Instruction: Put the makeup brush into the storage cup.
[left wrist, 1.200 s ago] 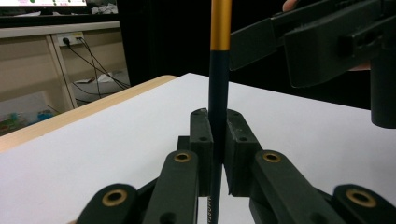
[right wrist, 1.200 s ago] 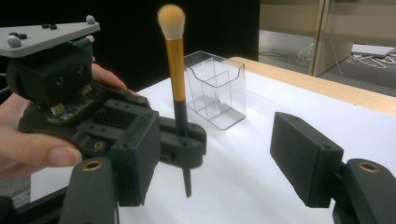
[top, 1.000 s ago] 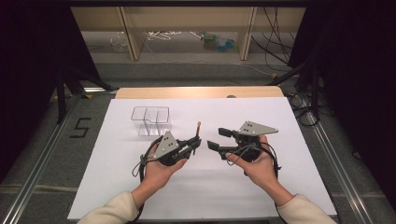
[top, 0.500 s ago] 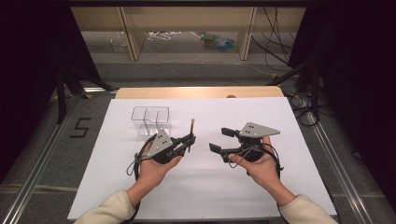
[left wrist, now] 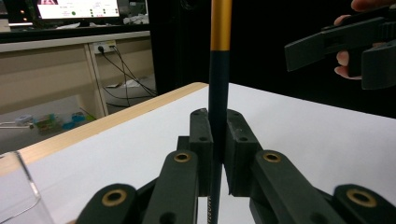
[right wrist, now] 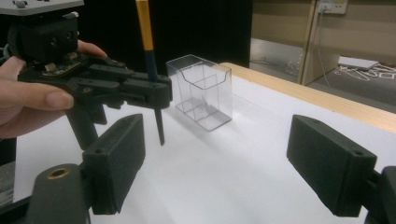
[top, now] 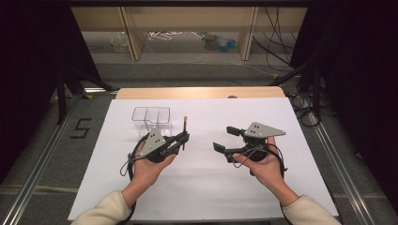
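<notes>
The left gripper [top: 180,140] is clamped on a slim dark pencil with a gold-yellow upper band [top: 185,128], which is held upright just above the white paper-covered table [top: 206,187]; in the left gripper view the shaft [left wrist: 218,107] is seen pinched between the two black pads, its lower end passing below them. The right gripper [top: 227,139] is held apart from it, its jaws having just been opening and now spread wide with nothing between them, as its own view shows. A clear, box-shaped plastic holder with inner compartments [top: 151,118] stands just beyond the left gripper, near the pencil but not touching it.

The step in hand appears to be carrying the pencil to that holder. It would be done well if the pencil were kept vertical, brought over one compartment and lowered before release. The painted shaft looks smooth and could slip; the light holder's rigid, glossy walls could be nudged by a sideways approach
</notes>
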The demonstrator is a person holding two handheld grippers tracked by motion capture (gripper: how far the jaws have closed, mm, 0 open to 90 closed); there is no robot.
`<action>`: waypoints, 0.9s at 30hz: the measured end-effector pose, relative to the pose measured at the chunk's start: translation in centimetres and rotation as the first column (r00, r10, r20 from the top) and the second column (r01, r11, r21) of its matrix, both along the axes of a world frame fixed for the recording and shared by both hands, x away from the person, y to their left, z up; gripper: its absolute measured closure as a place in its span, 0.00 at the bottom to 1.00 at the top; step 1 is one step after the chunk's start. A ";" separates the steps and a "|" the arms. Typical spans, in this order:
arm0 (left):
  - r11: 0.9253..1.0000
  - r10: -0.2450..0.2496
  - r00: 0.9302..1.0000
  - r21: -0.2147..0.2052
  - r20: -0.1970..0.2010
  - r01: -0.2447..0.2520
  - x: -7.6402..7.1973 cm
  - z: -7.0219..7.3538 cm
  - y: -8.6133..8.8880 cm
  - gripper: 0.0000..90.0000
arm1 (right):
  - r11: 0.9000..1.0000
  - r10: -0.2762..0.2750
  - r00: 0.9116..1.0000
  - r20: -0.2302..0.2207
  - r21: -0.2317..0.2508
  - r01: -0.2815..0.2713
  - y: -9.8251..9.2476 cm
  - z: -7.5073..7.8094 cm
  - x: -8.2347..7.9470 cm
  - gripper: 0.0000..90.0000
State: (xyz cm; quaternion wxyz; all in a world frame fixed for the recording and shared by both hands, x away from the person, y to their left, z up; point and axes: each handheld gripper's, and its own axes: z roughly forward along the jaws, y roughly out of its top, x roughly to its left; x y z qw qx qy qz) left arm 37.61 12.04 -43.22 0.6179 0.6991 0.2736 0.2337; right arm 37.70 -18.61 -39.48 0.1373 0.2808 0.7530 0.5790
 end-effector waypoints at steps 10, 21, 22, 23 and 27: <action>1.000 0.020 1.000 0.001 0.015 -0.020 0.0 0.3 0.9 0.92 | 1.000 -0.019 1.000 -0.001 -0.008 0.019 -0.6 0.0 -0.1 0.22; 0.999 0.045 0.999 -0.014 0.009 -0.045 0.1 0.5 1.7 0.92 | 0.999 -0.039 0.999 0.006 0.003 0.039 -1.4 0.0 -0.1 0.22; 0.999 0.047 0.999 -0.011 0.015 -0.047 0.1 0.6 1.8 0.92 | 0.999 -0.036 0.999 0.006 -0.001 0.036 -1.5 0.0 -0.1 0.22; 0.999 0.048 0.999 -0.014 0.015 -0.048 0.1 0.6 1.9 0.92 | 0.999 -0.043 0.999 0.010 -0.006 0.043 -1.6 0.1 -0.2 0.22; 0.998 0.053 0.998 -0.017 0.019 -0.053 0.1 0.7 2.1 0.92 | 0.999 -0.049 0.999 0.007 -0.009 0.049 -1.9 0.1 -0.2 0.22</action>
